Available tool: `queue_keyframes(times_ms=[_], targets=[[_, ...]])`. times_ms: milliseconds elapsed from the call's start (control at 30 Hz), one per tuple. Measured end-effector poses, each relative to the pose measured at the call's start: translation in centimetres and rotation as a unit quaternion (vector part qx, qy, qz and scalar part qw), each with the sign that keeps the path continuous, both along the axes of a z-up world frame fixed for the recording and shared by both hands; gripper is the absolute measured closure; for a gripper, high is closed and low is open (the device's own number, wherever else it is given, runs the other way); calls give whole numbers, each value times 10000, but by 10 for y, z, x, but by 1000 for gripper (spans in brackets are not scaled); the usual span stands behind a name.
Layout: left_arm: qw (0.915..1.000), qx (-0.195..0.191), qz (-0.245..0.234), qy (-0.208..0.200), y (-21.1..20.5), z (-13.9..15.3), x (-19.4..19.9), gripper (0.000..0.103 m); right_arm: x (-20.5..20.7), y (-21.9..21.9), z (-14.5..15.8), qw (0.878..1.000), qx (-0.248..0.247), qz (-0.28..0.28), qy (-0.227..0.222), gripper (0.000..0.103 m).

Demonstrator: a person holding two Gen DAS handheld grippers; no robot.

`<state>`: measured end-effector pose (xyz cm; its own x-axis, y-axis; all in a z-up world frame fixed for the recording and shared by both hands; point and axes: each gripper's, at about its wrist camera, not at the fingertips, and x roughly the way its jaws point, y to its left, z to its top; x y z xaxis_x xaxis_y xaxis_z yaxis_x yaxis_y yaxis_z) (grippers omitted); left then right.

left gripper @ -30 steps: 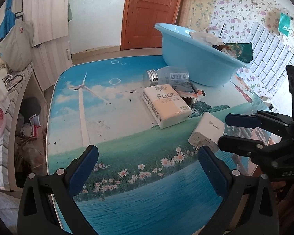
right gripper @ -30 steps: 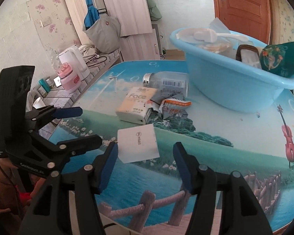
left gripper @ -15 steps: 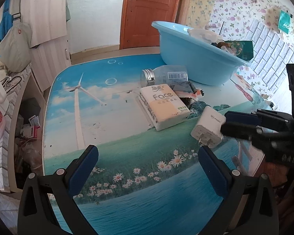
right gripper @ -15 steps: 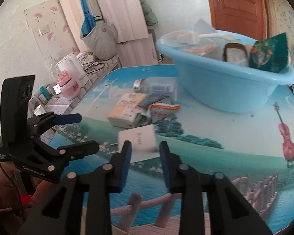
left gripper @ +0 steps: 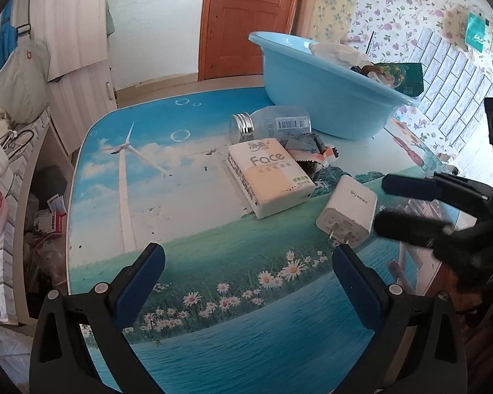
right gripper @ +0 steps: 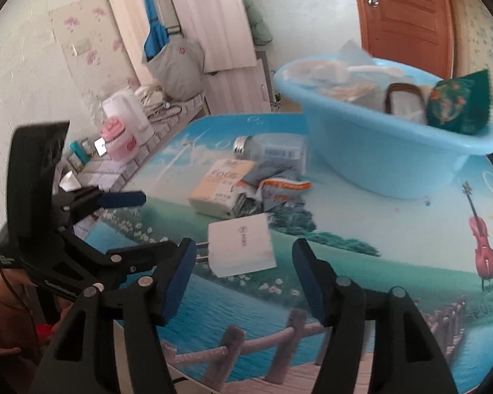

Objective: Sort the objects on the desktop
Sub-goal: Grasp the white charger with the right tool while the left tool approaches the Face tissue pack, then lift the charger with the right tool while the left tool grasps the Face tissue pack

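Two grippers hang over the near edge of the picture-printed table, and neither has anything in it. The right gripper has its fingers spread wide, with the white phone charger lying flat on the table just beyond and between the tips, prongs pointing to the left; nothing is touching it that I can see. The left gripper is also spread wide and sits off to the left, well short of any object. Farther along the table lie a pack of tissues, a few snack wrappers and a clear bottle with a silver cap on its side, all crowded just in front of the blue basin, which already holds several things at the far right. My guess is the step in hand is picking up the charger to drop it into the basin with the rest. That would call for the right gripper to go forward until its pads flank the charger's sides, then close squarely. The charger is smooth and flat, so a shallow pinch may slip, and the view from that gripper is blurred, so the alignment is hard to judge.
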<state>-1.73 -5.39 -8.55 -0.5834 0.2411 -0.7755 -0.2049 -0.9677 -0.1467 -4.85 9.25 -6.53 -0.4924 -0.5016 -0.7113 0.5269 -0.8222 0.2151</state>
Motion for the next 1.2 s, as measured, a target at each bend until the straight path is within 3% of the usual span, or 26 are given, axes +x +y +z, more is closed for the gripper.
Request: queue_keyframes(times_ms=[100,167,767,1200], targets=[[10000,5,-19,22,-2,1,1,1,-2,-4,-5,9999,9,97,-90,46],[10000,11,-16,34,-3,2,0,1,-5,-1,-10,9998,2,56,-182,57],[9999,-91,-37,-34,19,2,-38,1,-14,68,-6,9944,118,-1042,-126,58],[9986,-504,-86,-151,44,-6,-64,1,-18,74,-8,9936,65,-1122,-113,58]])
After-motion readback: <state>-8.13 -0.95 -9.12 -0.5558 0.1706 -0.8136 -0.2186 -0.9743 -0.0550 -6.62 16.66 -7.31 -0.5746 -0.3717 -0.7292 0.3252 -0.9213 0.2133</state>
